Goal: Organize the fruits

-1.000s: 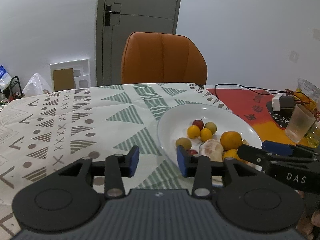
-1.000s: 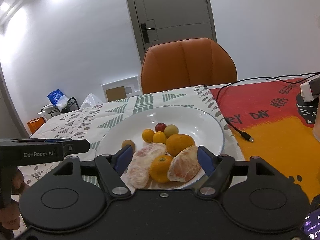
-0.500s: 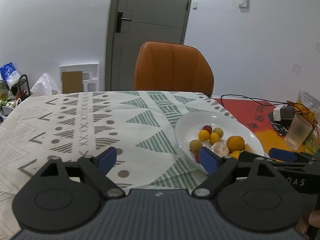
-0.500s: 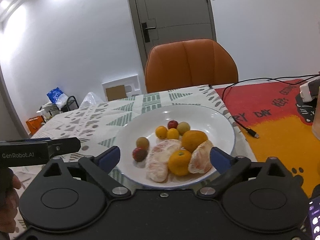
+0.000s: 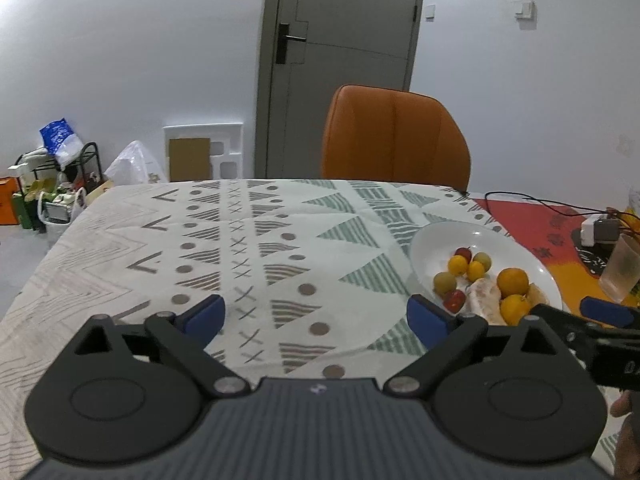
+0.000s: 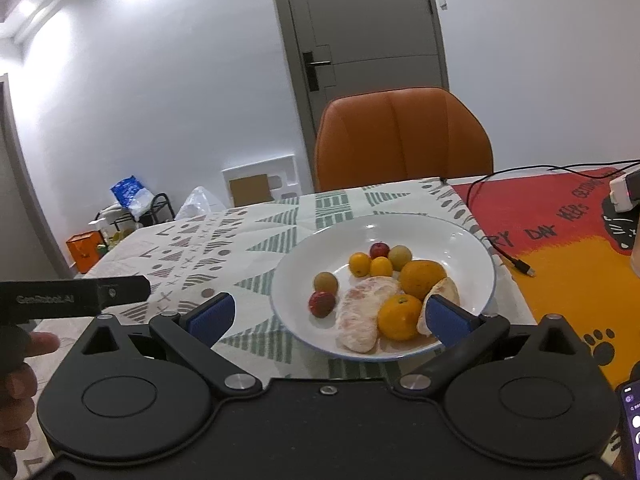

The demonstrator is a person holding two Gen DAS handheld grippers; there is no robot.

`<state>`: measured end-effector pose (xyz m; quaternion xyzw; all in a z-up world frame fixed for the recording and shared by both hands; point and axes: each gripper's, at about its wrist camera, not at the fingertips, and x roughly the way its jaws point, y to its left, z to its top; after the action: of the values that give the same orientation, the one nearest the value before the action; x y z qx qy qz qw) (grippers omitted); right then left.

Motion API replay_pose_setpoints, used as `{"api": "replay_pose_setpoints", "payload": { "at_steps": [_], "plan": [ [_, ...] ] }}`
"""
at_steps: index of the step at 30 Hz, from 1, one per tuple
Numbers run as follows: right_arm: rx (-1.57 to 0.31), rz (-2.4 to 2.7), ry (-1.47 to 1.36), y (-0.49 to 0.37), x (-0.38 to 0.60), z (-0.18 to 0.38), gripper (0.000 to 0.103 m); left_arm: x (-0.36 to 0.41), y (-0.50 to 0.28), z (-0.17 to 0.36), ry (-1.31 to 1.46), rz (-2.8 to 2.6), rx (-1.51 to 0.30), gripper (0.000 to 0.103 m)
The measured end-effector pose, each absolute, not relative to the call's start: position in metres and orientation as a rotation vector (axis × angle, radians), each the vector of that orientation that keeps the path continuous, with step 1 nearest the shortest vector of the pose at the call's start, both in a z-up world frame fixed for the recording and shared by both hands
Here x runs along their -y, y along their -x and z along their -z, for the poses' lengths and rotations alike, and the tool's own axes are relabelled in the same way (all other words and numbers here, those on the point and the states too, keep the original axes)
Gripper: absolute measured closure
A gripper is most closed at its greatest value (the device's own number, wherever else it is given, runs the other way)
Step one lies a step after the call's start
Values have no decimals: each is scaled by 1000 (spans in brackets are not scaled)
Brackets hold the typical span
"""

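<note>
- Where patterned cloth (image 5: pixel 280 248) gives way to a red-and-orange mat (image 6: pixel 560 240) at the table's right side: table (image 5: pixel 120 240) spanning both views, far edge met by an orange chair (image 6: pixel 400 136); grey door (image 5: pixel 340 60) in the wall behind.
- Off the table's left edge, on the floor: black rack (image 5: pixel 80 160) with bags and clutter, white foam packing (image 5: pixel 204 156) leaning on the wall.
- Toward the table's right half, straddling cloth and mat edge: white plate (image 6: pixel 460 240), upright, all fruit inside it.
- On the plate's near side: two peeled citrus segments (image 6: pixel 360 312), pale pink, flanking a small orange (image 6: pixel 400 316); larger orange (image 6: pixel 422 278) just behind, touching.
- Toward the plate's middle and far side: two small yellow fruits (image 6: pixel 370 265), one dark red fruit (image 6: pixel 379 249), one greenish fruit (image 6: pixel 400 257), clustered and touching.
- At the plate's left side: a brownish-green fruit (image 6: pixel 325 281) and a red fruit (image 6: pixel 321 303), just beside each other.
- Left gripper (image 5: pixel 316 316): over bare cloth left of the plate, jaws opening, spread wide, nothing between them.
- Right gripper (image 6: pixel 328 316): at the plate's near rim, jaws opening, spread wide; near rim and a segment seen between the blue pads, nothing pressed.
- On the mat near the right edge: frosted cup (image 5: pixel 622 268), white charger block (image 5: pixel 598 230), black cable (image 6: pixel 504 248) trailing across the mat.
- Lower right corner of the right view: phone screen (image 6: pixel 632 420), partly cut off.
</note>
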<state>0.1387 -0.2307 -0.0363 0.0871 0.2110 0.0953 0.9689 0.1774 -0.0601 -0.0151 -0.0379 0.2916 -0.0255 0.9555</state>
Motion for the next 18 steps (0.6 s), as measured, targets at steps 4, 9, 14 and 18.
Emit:
{"api": "replay_pose_setpoints", "payload": {
  "at_steps": [4,9,14,18],
  "plan": [
    [-418,-211,-173,-129,228,32,0,56,-169,12,69,27,-589,6],
    [-419,-229,-167,-119,226,28,0,51,-155,7,76,12,-580,6],
    [-415,-246,-154,-108,223,25,0,50,-143,4,73,9,-585,6],
    [-414,-257,-147,-102,220,23,0,48,-134,1,71,2,-587,6]
  ]
}}
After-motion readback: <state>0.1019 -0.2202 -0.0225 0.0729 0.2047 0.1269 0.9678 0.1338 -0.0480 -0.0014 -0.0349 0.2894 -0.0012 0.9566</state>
